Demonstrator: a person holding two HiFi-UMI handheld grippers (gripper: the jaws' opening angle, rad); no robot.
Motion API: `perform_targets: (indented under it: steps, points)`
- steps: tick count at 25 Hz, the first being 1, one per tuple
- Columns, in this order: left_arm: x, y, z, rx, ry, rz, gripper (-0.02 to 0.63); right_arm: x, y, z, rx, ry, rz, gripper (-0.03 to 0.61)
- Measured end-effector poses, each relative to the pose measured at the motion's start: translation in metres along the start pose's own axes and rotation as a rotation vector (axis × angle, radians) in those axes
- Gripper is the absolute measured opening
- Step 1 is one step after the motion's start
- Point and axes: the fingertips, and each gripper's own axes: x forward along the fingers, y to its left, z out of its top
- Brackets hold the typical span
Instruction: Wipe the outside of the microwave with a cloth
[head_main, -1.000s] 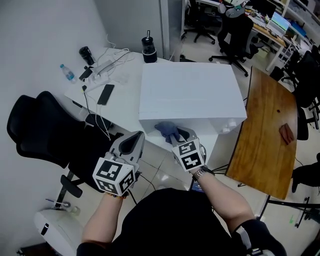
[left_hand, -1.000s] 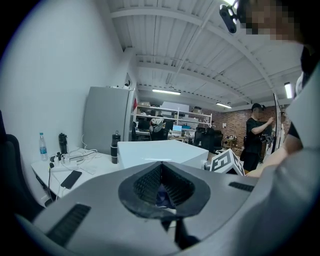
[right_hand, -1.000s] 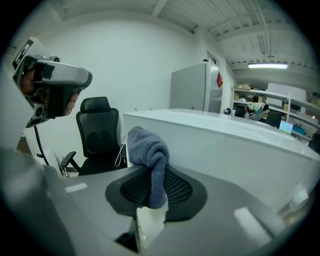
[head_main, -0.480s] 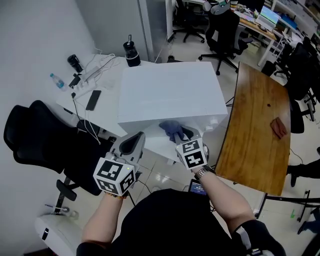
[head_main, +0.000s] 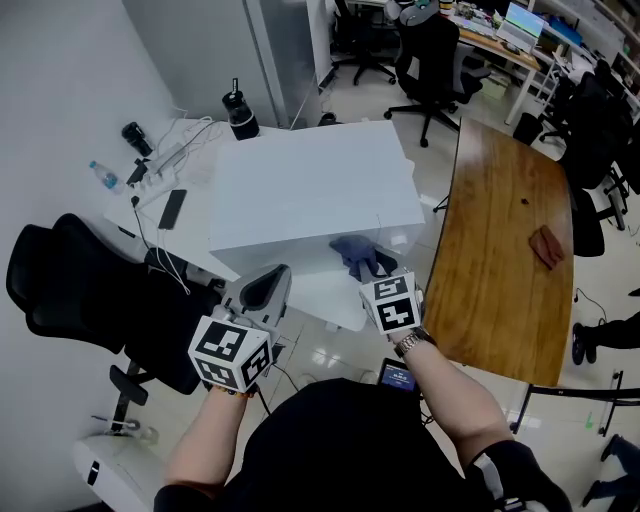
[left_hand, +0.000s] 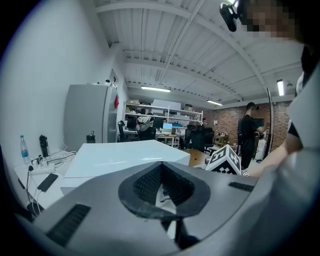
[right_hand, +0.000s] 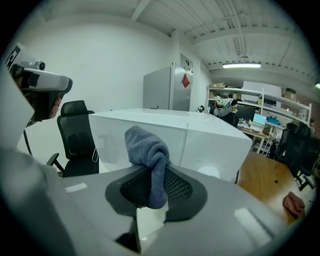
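Observation:
The microwave (head_main: 310, 185) is a white box on a white desk (head_main: 200, 225); it also fills the middle of the left gripper view (left_hand: 120, 157) and the right gripper view (right_hand: 200, 140). My right gripper (head_main: 372, 268) is shut on a bunched blue-grey cloth (head_main: 355, 255), which it holds at the microwave's front face, near the right corner. The cloth (right_hand: 147, 150) sticks up between the right gripper's (right_hand: 152, 187) pads. Whether it touches the face I cannot tell. My left gripper (head_main: 270, 287) is shut and empty, low and in front of the microwave's left part; its pads meet in its own view (left_hand: 161, 167).
A black office chair (head_main: 90, 290) stands at the left. On the desk lie a phone (head_main: 172, 208), a water bottle (head_main: 103, 175), cables and a black tumbler (head_main: 238, 108). A wooden table (head_main: 500, 250) with a brown rag (head_main: 547, 245) stands at the right. More chairs stand behind.
Both grippers have moved to the right along the microwave's front. The cloth has gone from the front's left part to near its right corner. Neither gripper's jaws have changed.

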Motion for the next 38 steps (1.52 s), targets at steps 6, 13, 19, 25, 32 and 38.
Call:
perform_targets:
  steps: [6,13,19,25,32,38]
  points:
    - [0.013,-0.022,0.001,0.004,0.006,-0.007,0.006,-0.016,-0.034,-0.010,0.028,0.001,-0.036,0.071]
    - [0.027,-0.045,0.000,0.006,0.008,-0.018,0.005,-0.033,-0.054,-0.019,0.017,-0.006,-0.034,0.071]
    - [0.033,-0.062,0.000,0.008,0.008,-0.015,0.005,-0.044,-0.074,-0.025,0.017,-0.011,-0.048,0.071]
    - [0.039,-0.076,-0.001,0.010,0.011,-0.010,0.006,-0.050,-0.095,-0.029,0.016,-0.006,-0.065,0.071]
    - [0.043,-0.092,-0.004,0.012,0.008,-0.019,0.006,-0.070,-0.111,-0.018,0.006,-0.046,-0.071,0.071]
    - [0.048,-0.107,0.001,0.019,-0.007,-0.076,0.025,-0.096,-0.083,0.012,-0.058,-0.126,0.077,0.071]
